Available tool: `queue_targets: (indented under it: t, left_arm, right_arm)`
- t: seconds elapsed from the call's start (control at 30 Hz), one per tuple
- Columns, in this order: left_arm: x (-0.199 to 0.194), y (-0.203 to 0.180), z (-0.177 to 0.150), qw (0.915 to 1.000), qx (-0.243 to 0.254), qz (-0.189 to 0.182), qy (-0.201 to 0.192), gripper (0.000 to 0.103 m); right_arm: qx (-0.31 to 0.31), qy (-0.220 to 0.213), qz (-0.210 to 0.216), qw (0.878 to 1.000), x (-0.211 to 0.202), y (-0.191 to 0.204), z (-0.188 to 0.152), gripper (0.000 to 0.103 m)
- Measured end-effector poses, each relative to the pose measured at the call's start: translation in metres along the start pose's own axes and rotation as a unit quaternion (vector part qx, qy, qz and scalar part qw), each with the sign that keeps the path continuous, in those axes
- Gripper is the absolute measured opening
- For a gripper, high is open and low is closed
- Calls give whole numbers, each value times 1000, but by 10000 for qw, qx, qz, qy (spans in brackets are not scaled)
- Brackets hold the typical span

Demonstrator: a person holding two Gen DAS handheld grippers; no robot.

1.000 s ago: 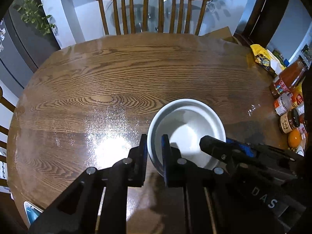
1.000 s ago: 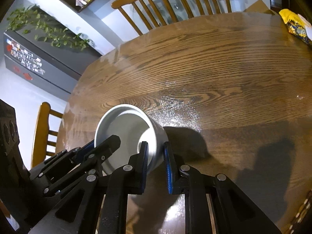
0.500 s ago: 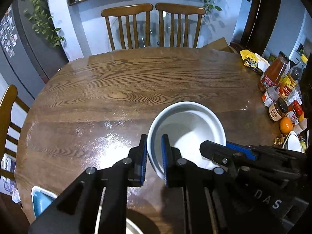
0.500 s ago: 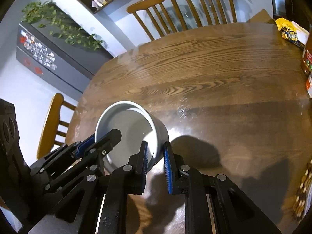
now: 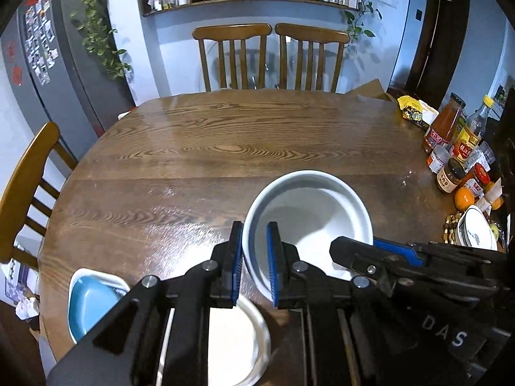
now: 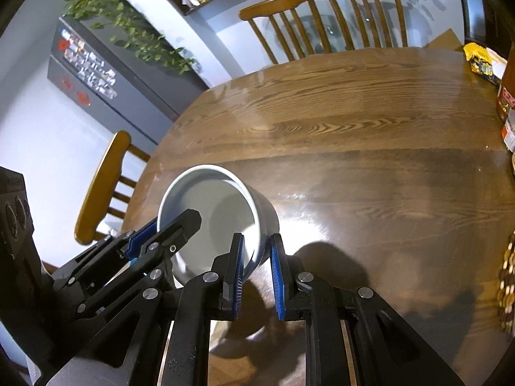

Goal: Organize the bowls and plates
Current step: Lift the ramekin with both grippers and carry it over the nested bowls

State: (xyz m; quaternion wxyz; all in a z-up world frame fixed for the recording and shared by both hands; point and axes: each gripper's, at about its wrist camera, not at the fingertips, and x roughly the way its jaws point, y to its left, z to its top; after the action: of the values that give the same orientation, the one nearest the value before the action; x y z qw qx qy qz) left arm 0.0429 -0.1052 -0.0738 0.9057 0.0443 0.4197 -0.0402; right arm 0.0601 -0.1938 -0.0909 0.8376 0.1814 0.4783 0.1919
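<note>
big round wood table (image 5: 225,148) w/ chairs (image 5: 231,58) at its far edge. white bowl (image 5: 309,212) is held up over the table's right half, tilted. left claw (image 5: 254,257) is clamped on the bowl's near-left rim, one finger inside, one outside; right claw (image 6: 256,273) is clamped on the opposite rim the same way. near edge: white plate (image 5: 238,341), blue dish (image 5: 93,305) just left of it. right edge: bottles & jars (image 5: 450,148), orange (image 5: 464,198).
</note>
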Motion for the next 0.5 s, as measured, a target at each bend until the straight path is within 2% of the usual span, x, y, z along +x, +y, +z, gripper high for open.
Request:
queue_targets:
  t: [0.5]
  left_arm:
    - [-27,29,-37,9995,-240,183,-62,11]
  right_arm:
    - [-276,177,94,9994,3,37,-31,18]
